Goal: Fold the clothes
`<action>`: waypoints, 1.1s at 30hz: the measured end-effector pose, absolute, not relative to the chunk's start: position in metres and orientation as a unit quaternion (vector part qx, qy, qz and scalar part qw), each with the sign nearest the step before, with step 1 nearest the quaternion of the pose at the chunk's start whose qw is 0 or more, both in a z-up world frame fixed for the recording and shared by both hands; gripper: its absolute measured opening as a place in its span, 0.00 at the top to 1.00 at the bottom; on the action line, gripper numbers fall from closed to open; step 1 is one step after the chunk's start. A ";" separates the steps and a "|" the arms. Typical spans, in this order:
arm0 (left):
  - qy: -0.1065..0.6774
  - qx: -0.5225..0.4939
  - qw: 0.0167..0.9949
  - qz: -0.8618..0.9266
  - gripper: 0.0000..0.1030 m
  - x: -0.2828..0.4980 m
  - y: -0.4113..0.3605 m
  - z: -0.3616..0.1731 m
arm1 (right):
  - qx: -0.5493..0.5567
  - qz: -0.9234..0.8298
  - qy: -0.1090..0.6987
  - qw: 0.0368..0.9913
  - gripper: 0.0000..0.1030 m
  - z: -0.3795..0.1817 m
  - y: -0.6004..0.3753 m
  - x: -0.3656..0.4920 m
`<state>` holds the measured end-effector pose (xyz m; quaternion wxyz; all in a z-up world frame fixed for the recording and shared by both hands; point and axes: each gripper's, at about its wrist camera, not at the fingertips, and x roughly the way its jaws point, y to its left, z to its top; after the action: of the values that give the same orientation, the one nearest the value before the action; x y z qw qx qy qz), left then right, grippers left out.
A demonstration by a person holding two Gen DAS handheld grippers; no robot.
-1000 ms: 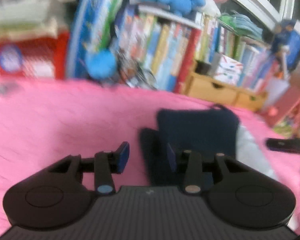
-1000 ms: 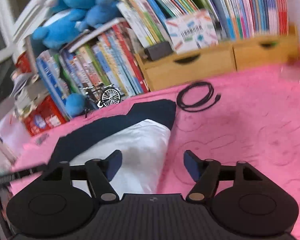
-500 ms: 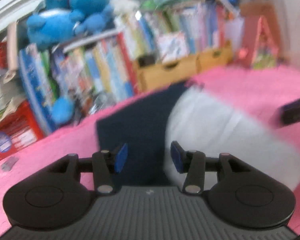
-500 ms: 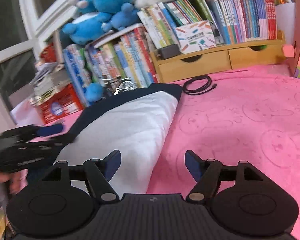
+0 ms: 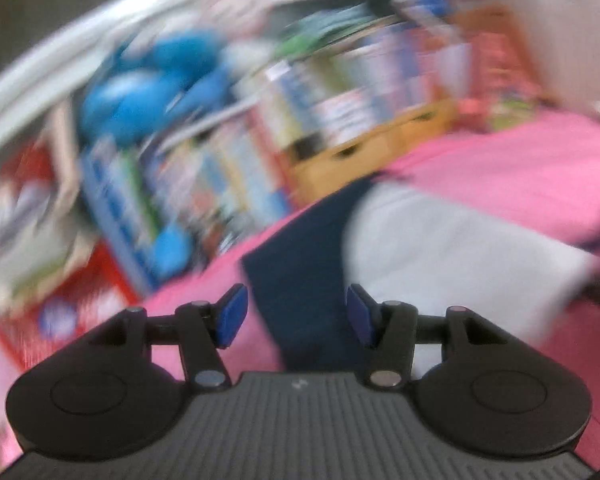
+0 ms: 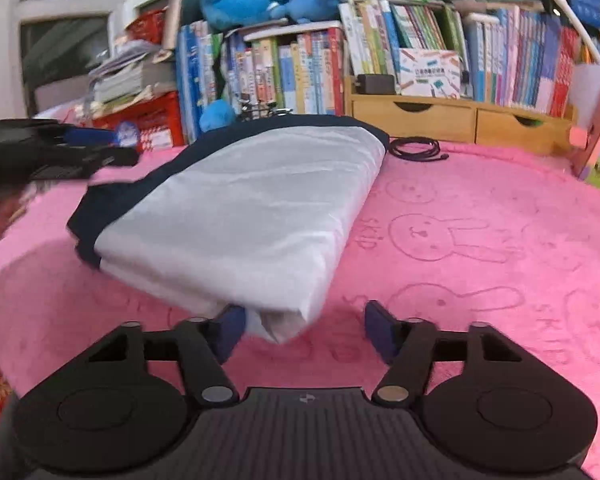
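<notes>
On the pink bunny-print blanket [image 6: 480,240] lies my folded white-and-navy garment [image 6: 240,216], its near corner between my right gripper's [image 6: 304,330] spread, empty fingers. Beyond its navy edge, my left gripper [image 5: 296,314] hovers wide, holding nothing.

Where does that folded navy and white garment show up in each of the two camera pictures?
Left wrist view: the garment lies right of centre, just beyond the open jaws, blurred.
Right wrist view: the garment fills the centre-left, its near corner between the open jaws.
Shared landmark: the wooden drawer box behind it.
</notes>
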<state>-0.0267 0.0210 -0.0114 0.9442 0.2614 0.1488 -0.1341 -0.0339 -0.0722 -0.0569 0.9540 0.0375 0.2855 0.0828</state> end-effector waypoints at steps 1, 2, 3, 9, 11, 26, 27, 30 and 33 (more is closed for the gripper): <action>0.144 0.282 0.935 -0.158 0.46 -0.036 0.010 -0.013 | 0.042 0.079 0.284 0.955 0.54 -0.057 -0.072 -0.032; 0.144 0.301 0.924 -0.184 0.45 -0.043 0.000 -0.017 | 0.047 0.076 0.283 0.955 0.58 -0.057 -0.072 -0.030; 0.145 0.322 0.912 -0.209 0.45 -0.051 -0.010 -0.022 | 0.052 0.072 0.282 0.955 0.66 -0.056 -0.072 -0.028; 0.119 0.419 0.867 -0.243 0.44 -0.061 -0.052 -0.056 | -0.003 0.062 0.249 0.967 0.75 -0.050 -0.056 -0.031; 0.112 0.431 0.864 -0.235 0.45 -0.054 -0.059 -0.062 | 0.000 0.063 0.246 0.967 0.75 -0.048 -0.056 -0.031; 0.088 0.565 0.816 -0.086 0.63 -0.027 -0.031 -0.105 | -0.027 0.033 0.247 0.968 0.73 -0.057 -0.040 -0.027; 0.092 0.563 0.818 -0.077 0.74 -0.024 -0.028 -0.103 | -0.028 0.030 0.248 0.968 0.70 -0.058 -0.038 -0.027; 0.099 0.550 0.827 -0.056 0.89 -0.021 -0.021 -0.096 | -0.032 0.019 0.253 0.967 0.64 -0.062 -0.032 -0.024; 0.092 0.532 0.840 -0.048 0.94 -0.028 -0.017 -0.086 | -0.094 0.027 0.233 0.968 0.79 -0.060 -0.015 -0.027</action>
<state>-0.0278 -0.0168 -0.0860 0.8402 0.5323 0.0924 -0.0479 -0.0271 -0.0152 -0.0604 0.9677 -0.0937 0.2327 0.0267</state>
